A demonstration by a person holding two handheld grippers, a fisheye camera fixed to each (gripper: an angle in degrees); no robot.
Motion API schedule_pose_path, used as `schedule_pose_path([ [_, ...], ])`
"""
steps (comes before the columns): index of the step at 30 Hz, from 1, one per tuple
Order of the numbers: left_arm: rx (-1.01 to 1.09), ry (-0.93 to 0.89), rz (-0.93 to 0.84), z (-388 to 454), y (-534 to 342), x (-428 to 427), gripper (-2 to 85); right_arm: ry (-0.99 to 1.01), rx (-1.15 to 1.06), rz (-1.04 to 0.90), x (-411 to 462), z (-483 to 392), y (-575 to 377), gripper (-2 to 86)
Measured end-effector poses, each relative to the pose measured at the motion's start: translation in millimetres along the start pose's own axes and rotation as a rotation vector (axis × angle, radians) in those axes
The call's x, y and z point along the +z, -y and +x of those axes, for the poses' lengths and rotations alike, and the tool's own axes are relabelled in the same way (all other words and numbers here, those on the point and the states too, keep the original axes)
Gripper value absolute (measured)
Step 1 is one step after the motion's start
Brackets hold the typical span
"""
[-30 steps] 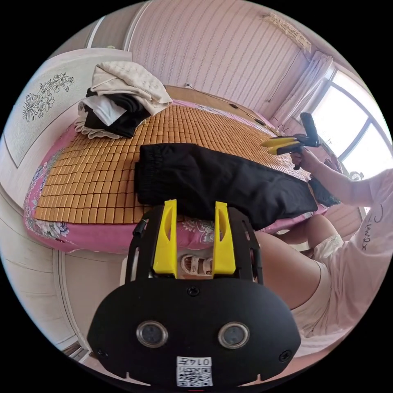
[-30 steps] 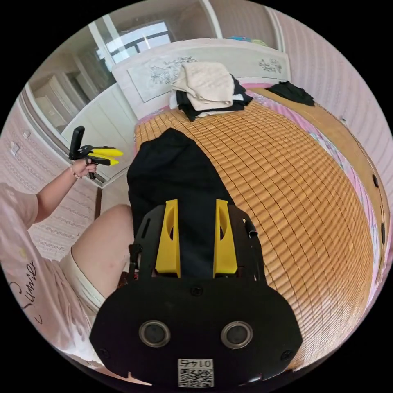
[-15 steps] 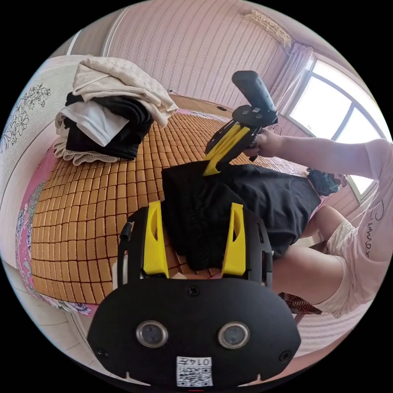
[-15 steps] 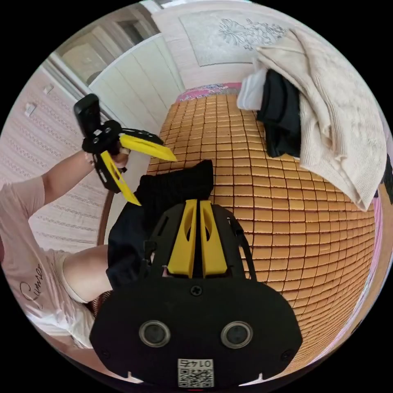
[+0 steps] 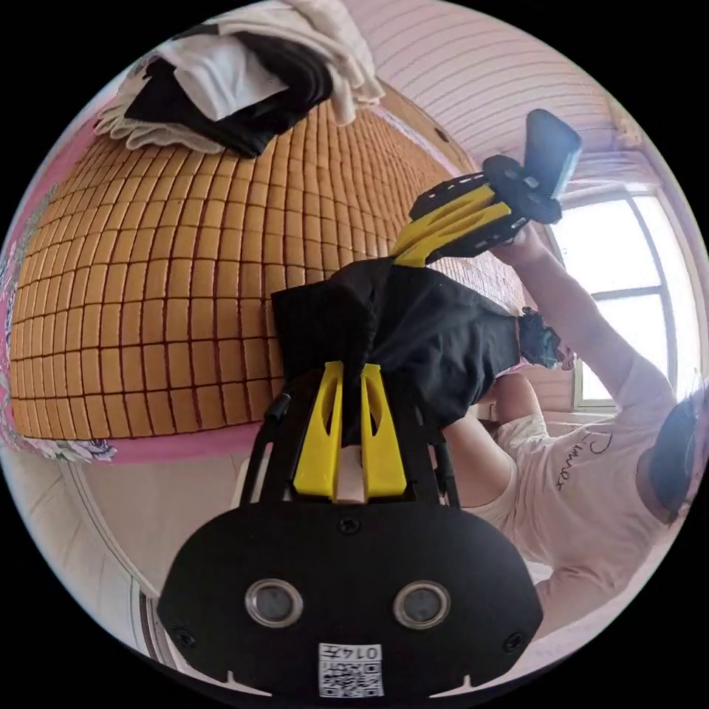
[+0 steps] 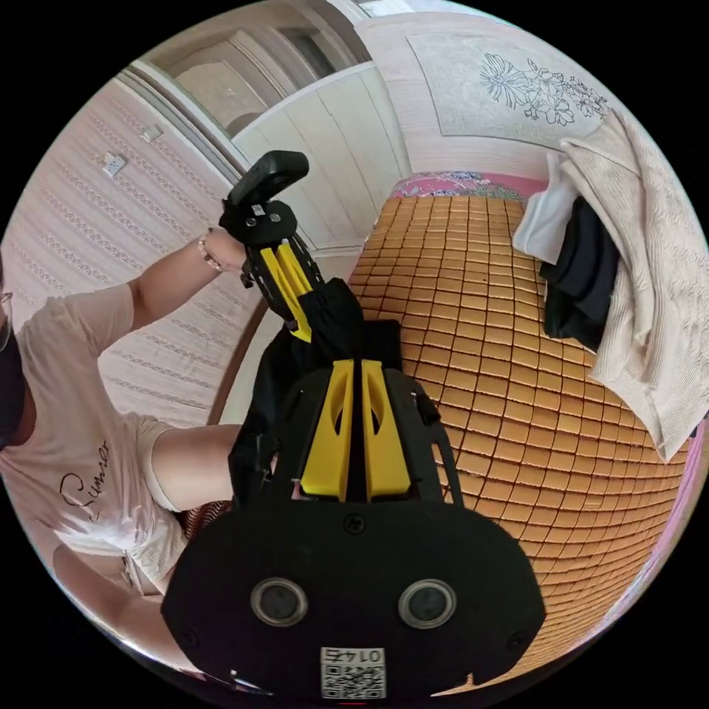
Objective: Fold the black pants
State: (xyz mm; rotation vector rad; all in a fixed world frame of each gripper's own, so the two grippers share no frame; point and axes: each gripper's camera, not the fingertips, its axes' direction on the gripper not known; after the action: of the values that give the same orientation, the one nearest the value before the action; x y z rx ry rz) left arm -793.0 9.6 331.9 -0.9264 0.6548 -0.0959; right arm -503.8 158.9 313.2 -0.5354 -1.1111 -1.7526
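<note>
Left gripper (image 5: 349,369) pinching black pants (image 5: 436,332) | right gripper (image 6: 354,363) pinching them too | over bamboo mat (image 5: 170,281)

so i'm looking at a bedroom with pale pink striped wallpaper (image 5: 473,66). the bed has a woven bamboo mat (image 6: 517,369) over a pink floral sheet (image 5: 44,443), and a white headboard (image 6: 532,96) carved with flowers. a white wardrobe (image 6: 332,140) sits next to it. the window (image 5: 620,295) is blown out with daylight.
</note>
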Motion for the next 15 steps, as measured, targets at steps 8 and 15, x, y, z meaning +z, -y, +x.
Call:
schedule_pose_path([
  [8, -0.092, 0.053, 0.053, -2, -13, -13, 4.0, -0.008, 0.168, 0.013, -9, 7, -54, 4.0],
  [15, -0.138, 0.218, 0.265, 23, -39, -22, -0.7, -0.110, 0.462, 0.079, -47, -28, -205, 7.9],
])
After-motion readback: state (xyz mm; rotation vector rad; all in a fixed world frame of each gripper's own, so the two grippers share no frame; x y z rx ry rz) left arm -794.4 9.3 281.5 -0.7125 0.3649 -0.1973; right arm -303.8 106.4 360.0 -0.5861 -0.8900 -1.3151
